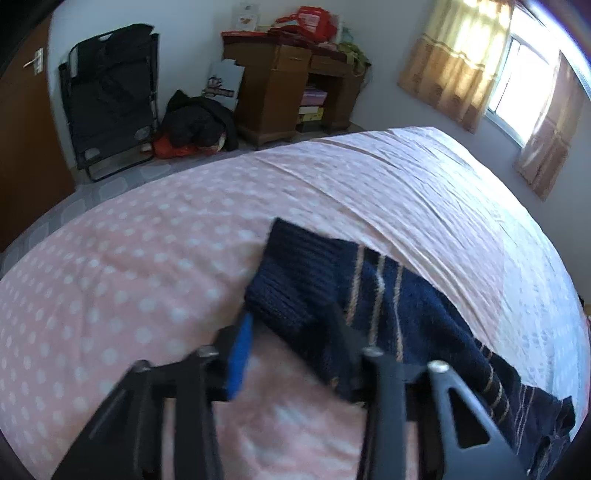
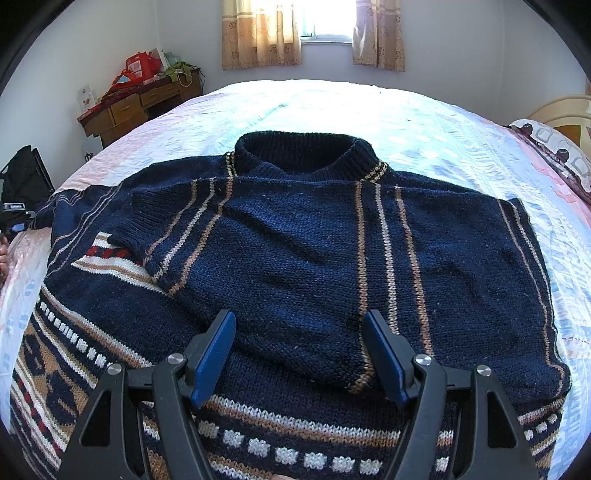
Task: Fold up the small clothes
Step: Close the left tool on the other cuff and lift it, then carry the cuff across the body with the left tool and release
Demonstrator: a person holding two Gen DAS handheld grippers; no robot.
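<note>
While the left gripper (image 1: 291, 332) is sitting narrow around the ribbed sleeve cuff (image 1: 291, 269), blur is hiding whether its pads are really pressing it. The right gripper (image 2: 299, 354) is hanging wide open and empty over the middle of the navy sweater (image 2: 295, 240), which is lying spread on the pink dotted bed sheet (image 1: 147, 258). I am judging that a shallow bite is risking the thick cuff slipping out mid-fold. Also, with nothing pinning the body, pulling the sleeve is likely dragging and wrinkling the knit.

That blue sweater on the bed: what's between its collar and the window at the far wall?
Only bare sheet of the bed lies between the sweater's collar and the window; the right wrist view shows it.
</note>
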